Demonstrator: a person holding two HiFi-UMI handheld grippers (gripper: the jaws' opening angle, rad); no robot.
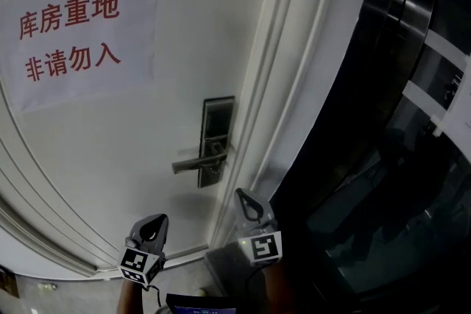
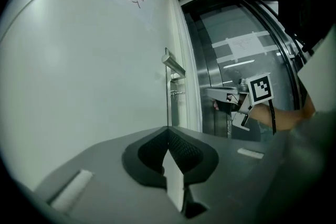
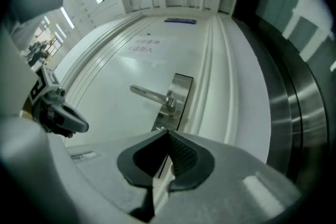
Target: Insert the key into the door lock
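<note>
A white door (image 1: 132,158) carries a steel lock plate (image 1: 218,121) with a lever handle (image 1: 191,163) pointing left. In the right gripper view the plate (image 3: 181,93) and handle (image 3: 149,95) lie just ahead, with a round keyhole (image 3: 163,128) right above my right gripper (image 3: 167,135), whose jaws are shut with nothing visible between them. In the head view the right gripper (image 1: 241,193) sits below the plate and the left gripper (image 1: 162,219) lower left of it. The left gripper (image 2: 168,130) is shut too, empty as far as I see. No key shows clearly.
A paper sign with red characters (image 1: 73,37) is taped to the door's upper left. The white door frame (image 1: 294,84) runs along the plate's right side. Beyond it stand dark glass and steel panels (image 1: 397,158). A strip of floor (image 1: 184,279) shows at the bottom.
</note>
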